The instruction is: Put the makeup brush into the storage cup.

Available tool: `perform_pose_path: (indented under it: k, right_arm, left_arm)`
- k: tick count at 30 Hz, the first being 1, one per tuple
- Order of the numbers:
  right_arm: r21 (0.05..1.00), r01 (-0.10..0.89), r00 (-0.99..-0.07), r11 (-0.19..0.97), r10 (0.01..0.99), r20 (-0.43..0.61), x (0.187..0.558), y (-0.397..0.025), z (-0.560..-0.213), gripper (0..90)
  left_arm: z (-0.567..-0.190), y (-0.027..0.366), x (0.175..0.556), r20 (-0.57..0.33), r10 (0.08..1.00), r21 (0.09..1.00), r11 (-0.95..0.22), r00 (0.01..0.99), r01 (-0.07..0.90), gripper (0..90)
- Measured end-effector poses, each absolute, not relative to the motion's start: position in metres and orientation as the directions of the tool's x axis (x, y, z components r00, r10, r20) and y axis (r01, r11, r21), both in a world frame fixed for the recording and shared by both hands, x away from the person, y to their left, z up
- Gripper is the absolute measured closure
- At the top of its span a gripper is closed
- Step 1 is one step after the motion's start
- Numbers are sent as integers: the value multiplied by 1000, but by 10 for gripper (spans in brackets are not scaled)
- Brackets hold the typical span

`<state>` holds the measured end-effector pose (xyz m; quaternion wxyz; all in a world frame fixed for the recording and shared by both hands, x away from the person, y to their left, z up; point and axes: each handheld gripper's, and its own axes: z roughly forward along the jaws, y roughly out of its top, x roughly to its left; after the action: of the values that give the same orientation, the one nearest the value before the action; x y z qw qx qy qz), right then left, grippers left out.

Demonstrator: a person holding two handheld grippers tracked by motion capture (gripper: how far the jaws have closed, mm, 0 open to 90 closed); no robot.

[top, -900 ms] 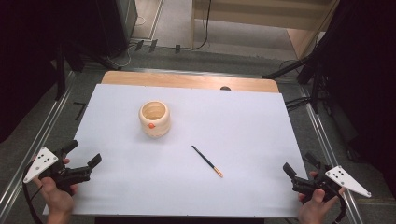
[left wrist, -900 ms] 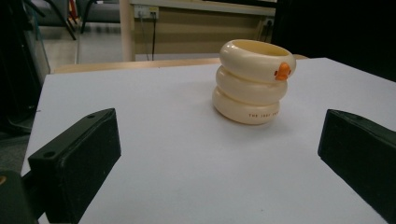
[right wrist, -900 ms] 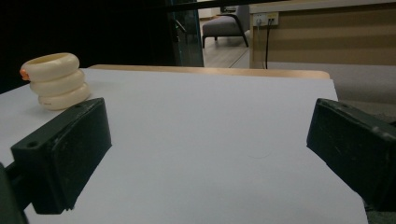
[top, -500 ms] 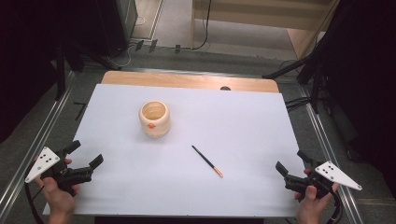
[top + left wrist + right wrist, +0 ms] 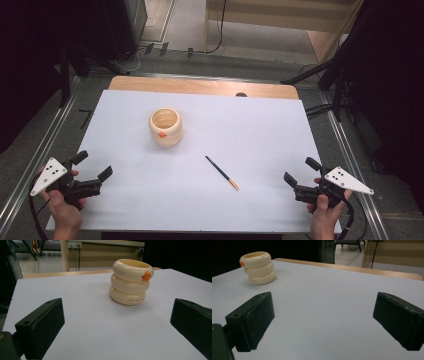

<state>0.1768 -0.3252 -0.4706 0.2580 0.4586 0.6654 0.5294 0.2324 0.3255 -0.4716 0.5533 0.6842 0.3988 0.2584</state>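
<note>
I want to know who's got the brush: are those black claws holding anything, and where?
Nothing. Left gripper and right gripper are open; the brush lies untouched.

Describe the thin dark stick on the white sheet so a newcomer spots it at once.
Start from the white sheet covering the table. Right of and nearer the person than the cream ribbed ring-stacked cup lies a slim dark pencil-like stick with an orange tip, flat and diagonal. It is the one thin, dark item, apart from the round pale cup.
</note>
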Motion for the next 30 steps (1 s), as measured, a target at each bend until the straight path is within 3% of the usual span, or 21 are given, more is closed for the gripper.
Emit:
perform_pose_path:
  k: [3, 30]
  right_arm:
    - [936, 350, -477, 38, 867, 143, 184, -319, -467, 0]
    - [872, 458, -598, 171, 785, 160, 228, -269, -448, 0]
  left_arm:
    - [-472, 325, 232, -90, 826, 962, -72, 557, 262, 0]
    - [-471, 327, 231, -100, 827, 963, -61, 554, 264, 0]
